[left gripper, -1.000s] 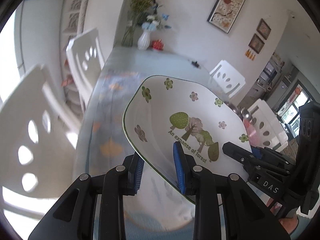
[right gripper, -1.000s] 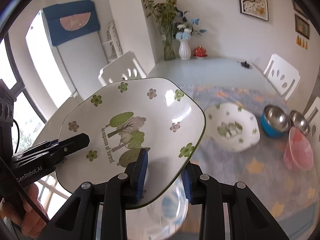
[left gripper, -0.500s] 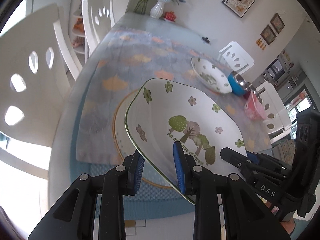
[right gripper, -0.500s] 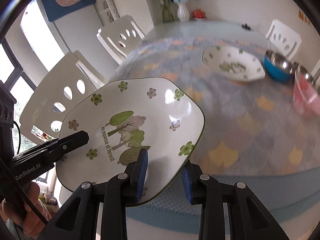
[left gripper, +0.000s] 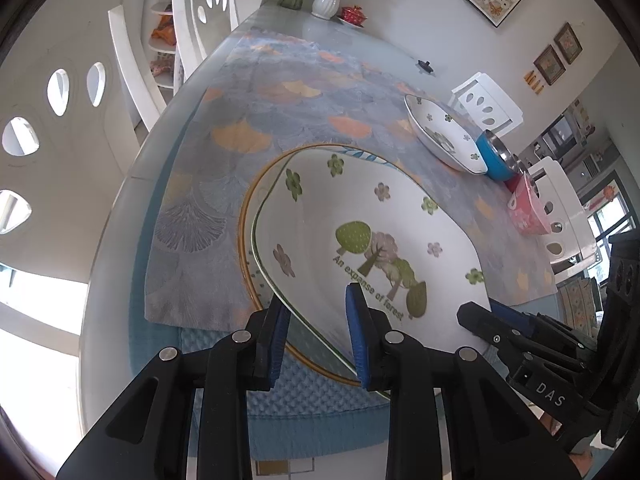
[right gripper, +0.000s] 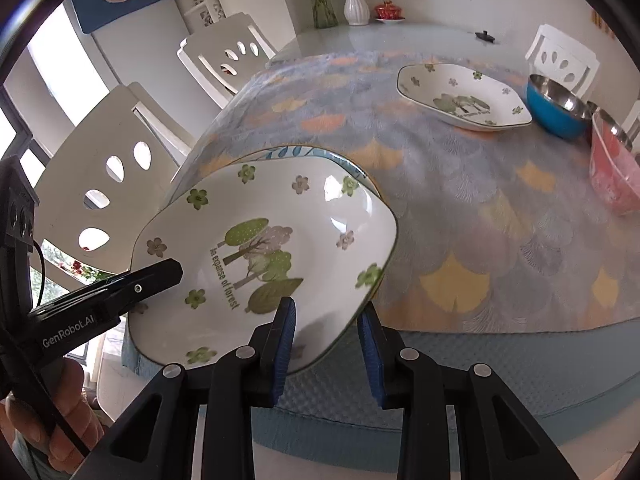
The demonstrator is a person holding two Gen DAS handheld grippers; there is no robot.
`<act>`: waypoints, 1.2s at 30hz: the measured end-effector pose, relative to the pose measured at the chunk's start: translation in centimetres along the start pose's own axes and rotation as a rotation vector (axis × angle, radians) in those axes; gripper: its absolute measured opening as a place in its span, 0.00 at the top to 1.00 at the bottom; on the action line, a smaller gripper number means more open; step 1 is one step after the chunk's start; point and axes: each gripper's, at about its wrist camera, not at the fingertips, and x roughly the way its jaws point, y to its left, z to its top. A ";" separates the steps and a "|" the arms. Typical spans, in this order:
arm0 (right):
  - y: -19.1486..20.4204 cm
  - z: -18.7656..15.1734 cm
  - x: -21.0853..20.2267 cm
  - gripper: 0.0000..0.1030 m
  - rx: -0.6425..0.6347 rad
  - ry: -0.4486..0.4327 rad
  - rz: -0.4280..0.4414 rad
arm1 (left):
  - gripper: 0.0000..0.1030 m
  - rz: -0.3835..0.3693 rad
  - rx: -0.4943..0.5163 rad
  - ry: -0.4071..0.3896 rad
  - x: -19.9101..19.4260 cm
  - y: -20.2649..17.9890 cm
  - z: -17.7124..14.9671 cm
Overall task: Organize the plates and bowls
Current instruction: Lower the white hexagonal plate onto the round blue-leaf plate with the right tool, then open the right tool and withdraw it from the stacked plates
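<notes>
A white flower-and-tree plate [left gripper: 360,232] is held by both grippers, just above a round gold-rimmed plate [left gripper: 246,216] near the table's front edge. My left gripper [left gripper: 318,332] is shut on the plate's near rim. My right gripper [right gripper: 326,336] is shut on its other rim, where the plate [right gripper: 272,248] fills the lower left and the round plate [right gripper: 296,152] peeks out behind. A second matching plate [right gripper: 464,96] lies at the far right of the cloth.
A blue steel bowl [right gripper: 560,108] and a pink bowl [right gripper: 616,172] stand at the right, beside the far plate [left gripper: 444,136]. White chairs [right gripper: 120,168] line the left side. A vase of flowers [right gripper: 356,4] stands at the far end.
Both grippers have carried the plate down toward the table; it now sits low over the round gold-rimmed plate. The grip on both rims is unchanged.
</notes>
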 end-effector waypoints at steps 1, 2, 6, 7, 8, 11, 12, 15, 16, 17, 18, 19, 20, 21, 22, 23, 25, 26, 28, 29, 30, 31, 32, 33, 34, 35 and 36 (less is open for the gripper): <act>0.1 0.0 0.0 0.70 -0.003 0.000 -0.004 | 0.76 0.000 -0.005 0.003 0.1 0.1 0.2; 0.4 0.0 0.1 0.70 -0.013 0.000 -0.013 | 0.76 0.002 -0.004 0.005 0.2 0.2 0.3; 1.1 -0.3 0.3 0.70 -0.042 0.008 -0.019 | 0.77 -0.012 -0.028 0.021 0.7 1.1 0.8; 1.4 -0.3 0.2 0.70 -0.048 0.007 -0.018 | 0.77 -0.018 -0.039 0.021 0.5 1.4 1.0; 1.5 -0.4 0.1 0.70 -0.052 0.007 -0.014 | 0.77 -0.021 -0.047 0.020 0.3 1.5 1.0; 1.6 -0.7 0.1 0.70 -0.042 0.025 0.020 | 0.78 -0.002 -0.059 0.008 -0.6 1.8 0.9; 1.6 -0.8 0.1 0.70 -0.036 0.033 0.031 | 0.78 0.006 -0.060 -0.002 -1.1 2.0 0.9; 1.7 -1.1 -0.5 0.70 -0.030 0.047 0.055 | 0.78 0.017 -0.077 -0.018 -2.4 2.6 0.9; 1.8 -1.2 -0.9 0.70 -0.027 0.046 0.067 | 0.78 0.022 -0.079 -0.026 -2.9 2.7 0.9; 1.7 -1.2 -1.3 0.70 -0.026 0.042 0.078 | 0.78 0.025 -0.080 -0.029 -3.3 2.7 0.9; 1.6 -1.3 -2.0 0.70 -0.029 0.035 0.089 | 0.78 0.027 -0.081 -0.032 -3.8 2.6 1.0; 1.6 -1.3 -2.7 0.70 -0.031 0.028 0.097 | 0.78 0.027 -0.078 -0.037 -4.4 2.5 1.0; 1.4 -1.2 -3.7 0.70 -0.030 0.018 0.113 | 0.78 0.027 -0.068 -0.047 -5.1 2.0 1.1; 1.3 -1.1 -4.5 0.70 -0.027 0.006 0.124 | 0.78 0.025 -0.052 -0.057 -5.9 1.3 1.3; 1.1 -0.9 -5.7 0.70 -0.025 -0.014 0.134 | 0.78 0.021 -0.037 -0.067 -6.6 0.6 1.4; 0.9 -0.6 -7.2 0.70 -0.024 -0.047 0.142 | 0.77 0.012 -0.018 -0.081 -7.4 -0.3 1.6; 0.7 -0.1 -9.7 0.70 -0.028 -0.110 0.138 | 0.77 -0.008 0.031 -0.113 -9.1 -2.5 2.2; 0.5 0.3 -11.2 0.70 -0.033 -0.148 0.133 | 0.77 -0.015 0.051 -0.126 -9.7 -3.5 2.5; 0.3 0.9 -14.4 0.68 -0.041 -0.234 0.114 | 0.76 -0.033 0.108 -0.165 -11.4 -6.1 3.3; 0.1 1.1 -16.3 0.63 -0.042 -0.287 0.105 | 0.76 -0.039 0.129 -0.181 -12.1 -7.0 3.7; -0.1 1.2 -17.7 0.55 -0.041 -0.328 0.099 | 0.75 -0.048 0.154 -0.202 -12.9 -8.2 4.1; -0.2 1.2 -19.4 0.49 -0.041 -0.379 0.092 | 0.75 -0.057 0.171 -0.219 -13.6 -9.2 4.5; -0.5 1.1 -21.5 0.42 -0.038 -0.447 0.085 | 0.75 -0.071 0.189 -0.238 -14.3 -10.2 4.9; -0.7 1.2 -22.8 0.37 -0.038 -0.486 0.079 | 0.75 -0.084 0.204 -0.254 -15.0 -11.2 5.2; -1.0 1.1 -24.2 0.34 -0.037 -0.524 0.066 | 0.75 -0.096 0.221 -0.273 -15.7 -12.3 5.6; -1.2 1.1 -25.6 0.29 -0.037 -0.559 0.044 | 0.72 -0.101 0.231 -0.284 -16.1 -13.1 5.9; -1.5 1.2 -26.4 0.27 -0.040 -0.570 0.037 | 0.67 -0.111 0.250 -0.294 -16.6 -14.3 6.3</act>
